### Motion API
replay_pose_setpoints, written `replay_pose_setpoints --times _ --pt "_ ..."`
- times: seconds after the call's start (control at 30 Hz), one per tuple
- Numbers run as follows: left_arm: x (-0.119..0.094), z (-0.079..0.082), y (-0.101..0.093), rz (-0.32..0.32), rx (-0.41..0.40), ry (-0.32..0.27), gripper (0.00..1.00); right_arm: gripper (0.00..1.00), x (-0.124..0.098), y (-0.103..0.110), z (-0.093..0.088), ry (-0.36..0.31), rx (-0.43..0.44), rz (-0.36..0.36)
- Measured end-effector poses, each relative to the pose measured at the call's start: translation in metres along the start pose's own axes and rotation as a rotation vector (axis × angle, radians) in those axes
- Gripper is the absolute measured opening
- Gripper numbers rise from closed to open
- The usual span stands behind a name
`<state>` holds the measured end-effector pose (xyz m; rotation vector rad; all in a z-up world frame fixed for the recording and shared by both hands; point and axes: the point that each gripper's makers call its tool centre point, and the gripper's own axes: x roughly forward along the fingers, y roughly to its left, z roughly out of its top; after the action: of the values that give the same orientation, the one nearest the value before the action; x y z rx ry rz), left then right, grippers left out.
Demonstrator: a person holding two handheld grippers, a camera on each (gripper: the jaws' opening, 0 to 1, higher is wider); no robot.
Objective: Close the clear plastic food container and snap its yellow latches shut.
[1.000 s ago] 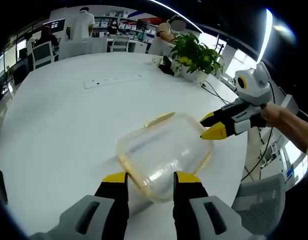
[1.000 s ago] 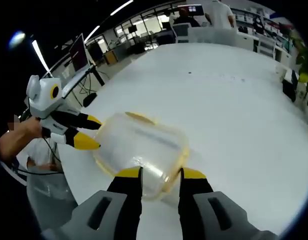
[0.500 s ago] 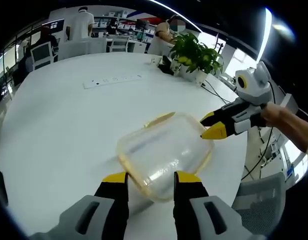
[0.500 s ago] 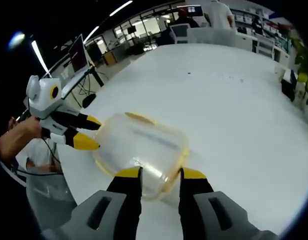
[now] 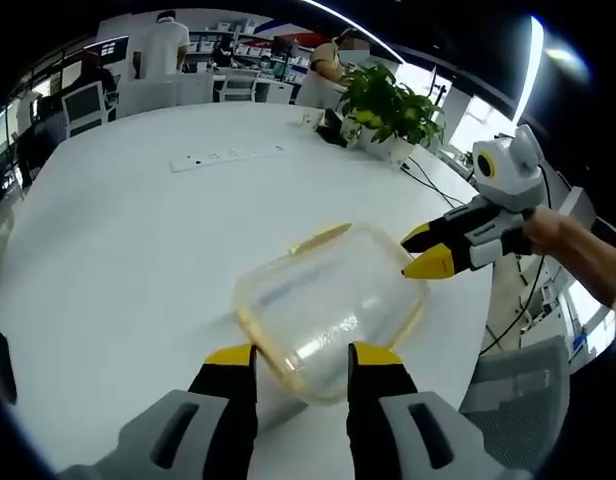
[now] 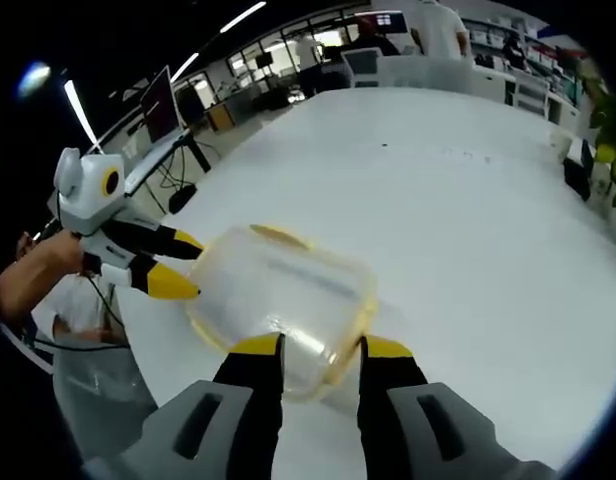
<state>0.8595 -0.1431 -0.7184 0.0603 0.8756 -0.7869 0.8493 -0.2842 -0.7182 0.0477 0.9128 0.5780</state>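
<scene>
Blurring: clear container [image 5: 328, 305], contents unreadable, between both hand-held grippers
Left hand-held gripper [image 5: 301, 356]: spread
Right hand-held gripper [image 6: 313, 347]: spread

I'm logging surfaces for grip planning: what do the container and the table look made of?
The clear rounded food container looks like glossy see-through plastic: the table shows through it and it carries highlights. The white round table looks like smooth, faintly shiny laminate, though I can't be sure.
</scene>
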Motion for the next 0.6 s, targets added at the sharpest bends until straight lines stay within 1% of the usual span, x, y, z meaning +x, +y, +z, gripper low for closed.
replay_pose_setpoints --times 0.3,0.6 --pt "-0.011 -0.011 0.001 -0.001 0.003 0.005 0.28 0.25 0.000 0.015 -0.008 0.002 -0.003 0.000" --pt "-0.020 -0.024 -0.002 -0.001 0.004 0.014 0.28 0.25 -0.002 0.028 -0.016 0.002 -0.005 0.001"
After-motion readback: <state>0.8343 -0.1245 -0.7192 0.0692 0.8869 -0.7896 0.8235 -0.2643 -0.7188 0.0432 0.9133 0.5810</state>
